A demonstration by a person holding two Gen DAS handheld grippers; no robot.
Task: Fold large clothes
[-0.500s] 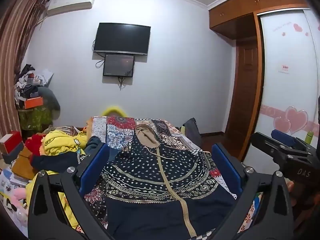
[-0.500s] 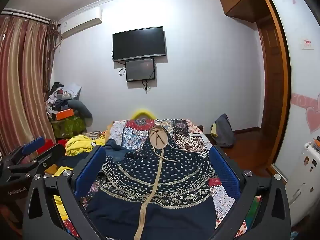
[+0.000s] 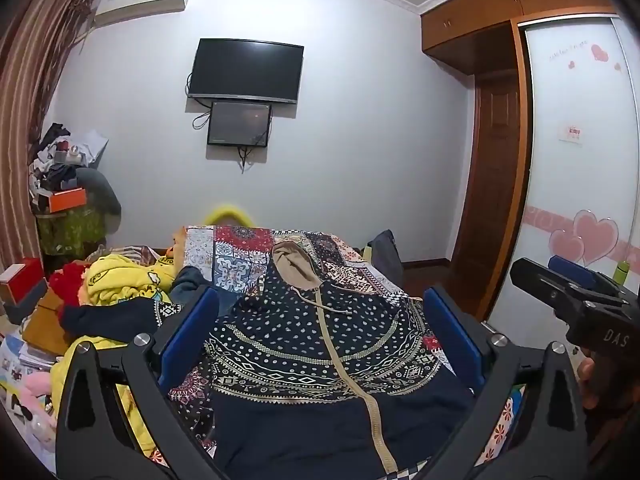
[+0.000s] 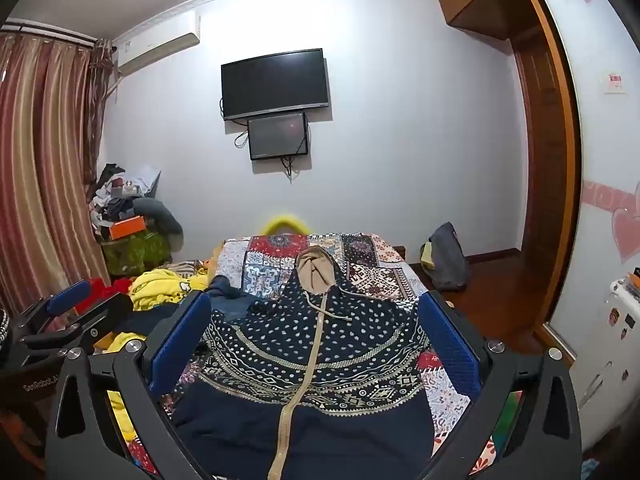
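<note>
A dark navy hooded jacket [image 3: 316, 344] with white dots, tan zipper and tan hood lining lies spread flat, front up, on a patchwork bedspread [image 3: 240, 256]; it also shows in the right wrist view [image 4: 316, 344]. My left gripper [image 3: 320, 336] hovers above it, open and empty, with blue pads wide apart. My right gripper [image 4: 316, 336] is likewise open and empty above the jacket. Each gripper shows in the other's view: the right one at the left wrist view's right edge [image 3: 576, 292], the left one at the right wrist view's left edge [image 4: 68, 312].
A heap of yellow, red and dark clothes [image 3: 120, 288] lies left of the jacket. A cluttered stand [image 3: 68, 208] is by the curtain. A grey bag [image 4: 448, 256] sits on the floor right of the bed. A wardrobe [image 3: 576, 160] is on the right.
</note>
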